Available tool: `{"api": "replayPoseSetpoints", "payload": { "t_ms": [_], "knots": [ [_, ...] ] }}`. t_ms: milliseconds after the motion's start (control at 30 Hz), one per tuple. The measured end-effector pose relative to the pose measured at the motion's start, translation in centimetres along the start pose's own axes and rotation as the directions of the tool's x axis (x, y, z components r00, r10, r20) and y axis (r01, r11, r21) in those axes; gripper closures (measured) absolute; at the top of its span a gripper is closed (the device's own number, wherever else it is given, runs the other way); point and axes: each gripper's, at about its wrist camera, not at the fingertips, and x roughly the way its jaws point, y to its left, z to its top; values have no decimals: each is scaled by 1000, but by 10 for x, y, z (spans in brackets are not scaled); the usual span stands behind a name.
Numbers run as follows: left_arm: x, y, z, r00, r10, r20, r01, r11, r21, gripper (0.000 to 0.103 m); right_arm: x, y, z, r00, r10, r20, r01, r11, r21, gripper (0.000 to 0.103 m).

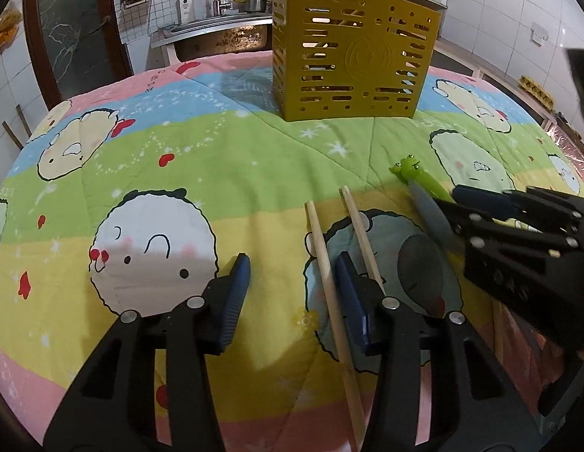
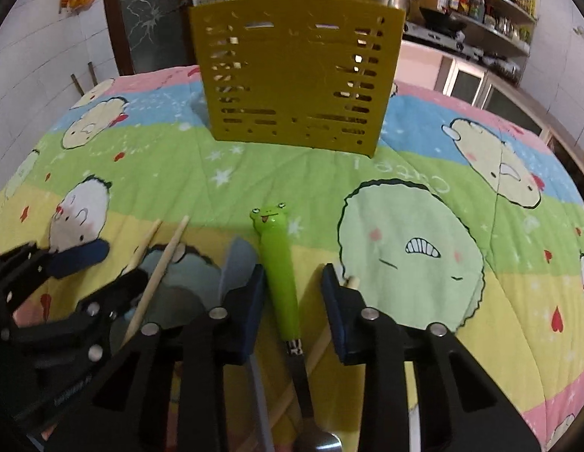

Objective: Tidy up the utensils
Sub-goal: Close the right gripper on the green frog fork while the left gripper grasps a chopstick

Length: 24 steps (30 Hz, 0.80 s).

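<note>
A gold slotted utensil holder [image 1: 352, 56] stands upright at the far side of the cartoon quilt [image 1: 179, 173], with wooden sticks poking out of its top; it also shows in the right wrist view [image 2: 295, 79]. My left gripper [image 1: 293, 290] is open low over the quilt, with one wooden chopstick [image 1: 329, 293] between its fingers and a second chopstick [image 1: 361, 237] beside the right finger. My right gripper [image 2: 293, 293] is open and straddles a green frog-handled utensil [image 2: 278, 267]. A grey spoon [image 2: 235, 263] lies to the left of it, and another chopstick [image 2: 352, 282] lies under the right finger.
A steel sink [image 1: 220, 34] with bottles and dishes sits behind the table on the left. Shelves with pots and jars [image 2: 480, 3] line the back right wall. The two grippers are close together, the left one [image 2: 66, 282] just left of the right one.
</note>
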Motion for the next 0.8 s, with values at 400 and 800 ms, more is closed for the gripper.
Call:
{"api": "replayPoseSetpoints", "payload": {
  "t_ms": [400,800],
  "knots": [
    [3,-5,3,1000,27,-6,-27,1000,-8,60,-38,-39,-30,997,-51,66,41,990,135,88],
    [8,-3,12,999,10,-32,-11,999,-47,80,-31,-57,-37,997,-68,-23,71,980,187,87]
  ]
}}
